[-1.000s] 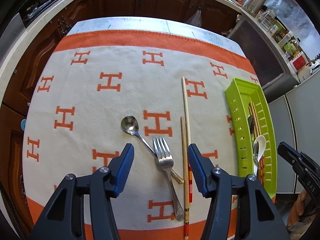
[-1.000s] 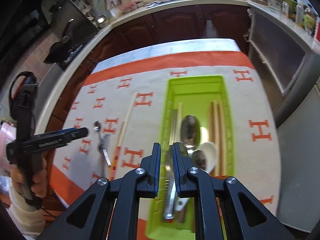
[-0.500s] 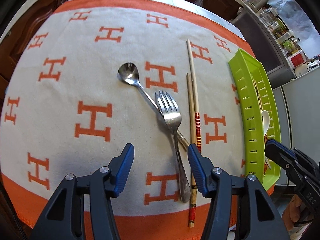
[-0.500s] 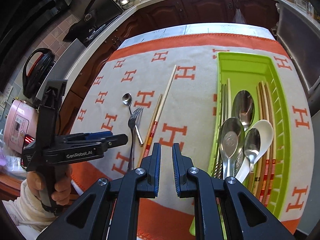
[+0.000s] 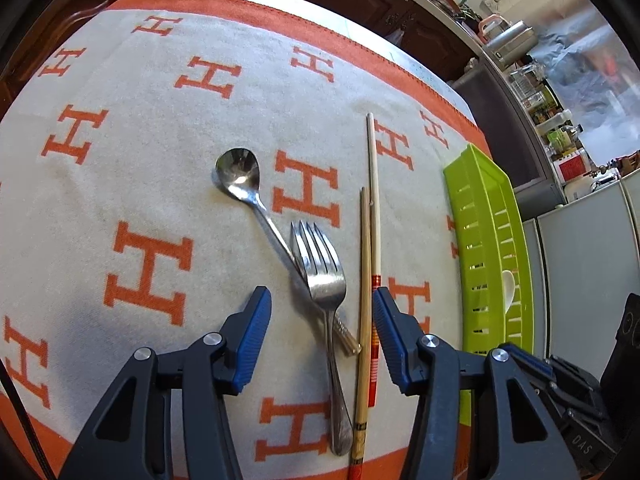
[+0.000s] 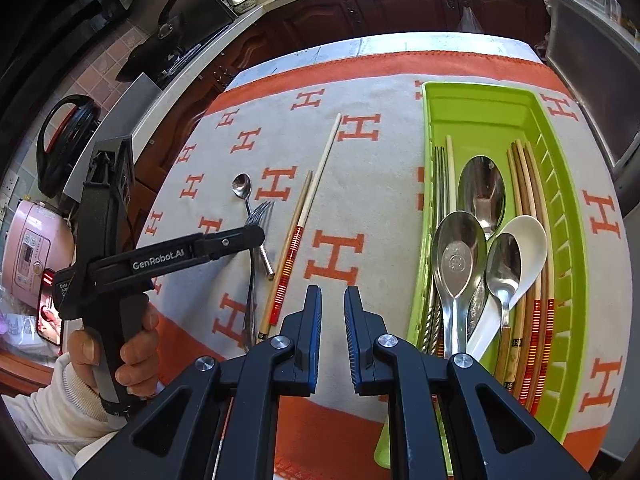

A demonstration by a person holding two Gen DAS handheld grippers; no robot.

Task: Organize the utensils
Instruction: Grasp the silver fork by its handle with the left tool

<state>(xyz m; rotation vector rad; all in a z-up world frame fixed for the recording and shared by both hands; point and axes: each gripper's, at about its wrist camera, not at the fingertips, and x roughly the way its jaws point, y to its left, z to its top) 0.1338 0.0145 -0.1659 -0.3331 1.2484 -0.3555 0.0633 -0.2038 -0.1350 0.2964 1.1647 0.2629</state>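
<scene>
A metal fork (image 5: 320,280) lies across the handle of a small metal spoon (image 5: 238,172) on the orange-and-white cloth. Two chopsticks (image 5: 363,280) lie just right of them. My left gripper (image 5: 320,296) hovers low over the fork and chopsticks. Its jaws are closing with both between the blue pads, which are not touching either. In the right wrist view, the left gripper (image 6: 248,238) sits above the fork (image 6: 258,212). My right gripper (image 6: 333,292) is shut but for a narrow slit, holding nothing, over bare cloth left of the green tray (image 6: 480,92).
The tray holds several spoons, chopsticks and a fork. A pink cooker (image 6: 28,252) and a black appliance (image 6: 68,140) stand at far left off the table. Dark wood cabinets (image 6: 400,4) run behind. The cloth's orange front border (image 5: 280,468) is close below both grippers.
My left gripper has dropped closer to the fork and chopsticks and its jaws have narrowed slightly. My right gripper has shifted left, from above the tray to over the cloth beside it.
</scene>
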